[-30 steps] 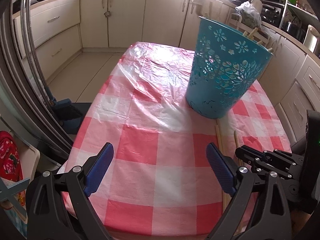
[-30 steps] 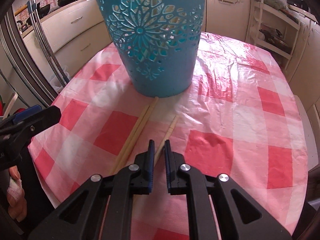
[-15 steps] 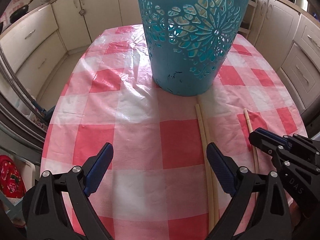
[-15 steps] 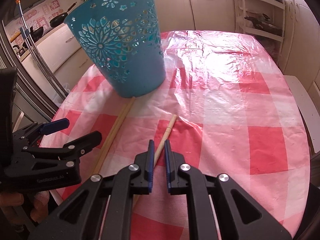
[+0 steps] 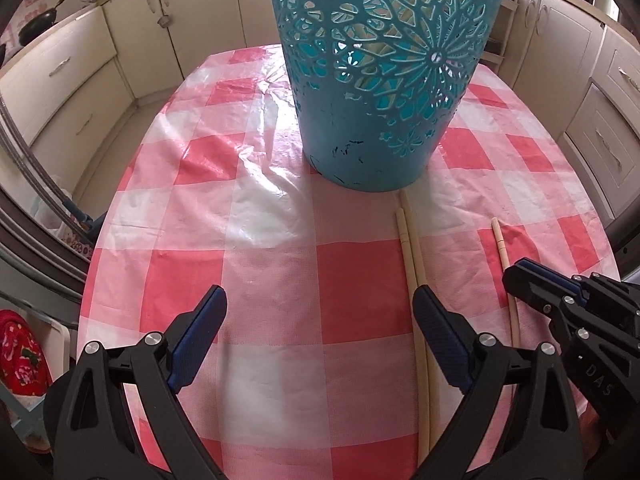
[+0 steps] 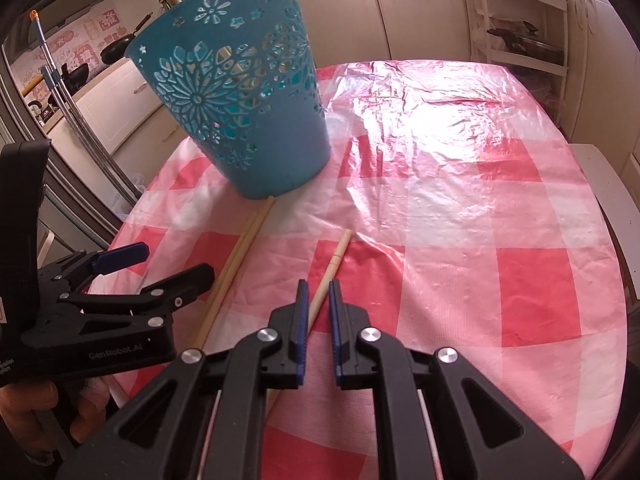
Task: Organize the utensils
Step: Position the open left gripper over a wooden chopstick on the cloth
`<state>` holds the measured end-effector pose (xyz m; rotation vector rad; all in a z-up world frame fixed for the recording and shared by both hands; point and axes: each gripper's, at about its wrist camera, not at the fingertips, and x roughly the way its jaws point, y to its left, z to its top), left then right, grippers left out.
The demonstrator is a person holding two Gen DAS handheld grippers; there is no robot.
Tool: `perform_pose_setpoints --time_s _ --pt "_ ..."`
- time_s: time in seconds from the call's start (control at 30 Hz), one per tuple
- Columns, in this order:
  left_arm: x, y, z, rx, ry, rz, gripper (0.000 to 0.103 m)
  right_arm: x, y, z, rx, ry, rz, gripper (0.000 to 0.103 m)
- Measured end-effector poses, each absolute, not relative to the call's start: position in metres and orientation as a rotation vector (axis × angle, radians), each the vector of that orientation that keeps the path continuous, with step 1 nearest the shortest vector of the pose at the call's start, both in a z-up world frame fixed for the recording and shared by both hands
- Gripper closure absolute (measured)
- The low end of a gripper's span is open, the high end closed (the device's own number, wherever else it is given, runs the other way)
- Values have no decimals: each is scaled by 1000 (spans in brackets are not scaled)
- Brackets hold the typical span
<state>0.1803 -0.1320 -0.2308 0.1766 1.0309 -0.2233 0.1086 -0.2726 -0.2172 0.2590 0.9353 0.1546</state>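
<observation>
A teal cut-out basket (image 5: 384,80) (image 6: 240,92) stands on the red-and-white checked table (image 5: 272,280); pale sticks show through its holes. A pair of wooden chopsticks (image 5: 412,256) (image 6: 240,248) lies side by side from the basket's foot toward me. A single chopstick (image 5: 502,248) (image 6: 334,258) lies to their right. My left gripper (image 5: 320,296) (image 6: 174,260) hovers open, its right finger over the pair. My right gripper (image 6: 318,284) (image 5: 520,276) is shut to a narrow slit above the single chopstick, which runs on under its left finger.
Cream kitchen cabinets (image 5: 72,80) ring the table. A white shelf rack (image 6: 516,32) stands at the back right. Chrome bars (image 6: 80,120) rise at the left edge. A hand (image 6: 24,408) holds the left gripper's grip. Glossy tablecloth (image 6: 460,160) stretches right of the basket.
My left gripper has swung right and lower, bringing the basket to centre and the chopstick pair under its right finger. The right gripper drifted sideways and rolled, jaws unchanged. The chopsticks lie as before.
</observation>
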Motion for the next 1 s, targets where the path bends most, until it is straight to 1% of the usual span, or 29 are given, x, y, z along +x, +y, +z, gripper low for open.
perform_pose_setpoints --time_s 0.73,1.0 --pt "192 -142 -233 192 1031 -215 13 108 -273 -217 262 933 156 92" --pt "196 -123 -237 169 1038 -170 13 112 -272 -217 250 935 150 92"
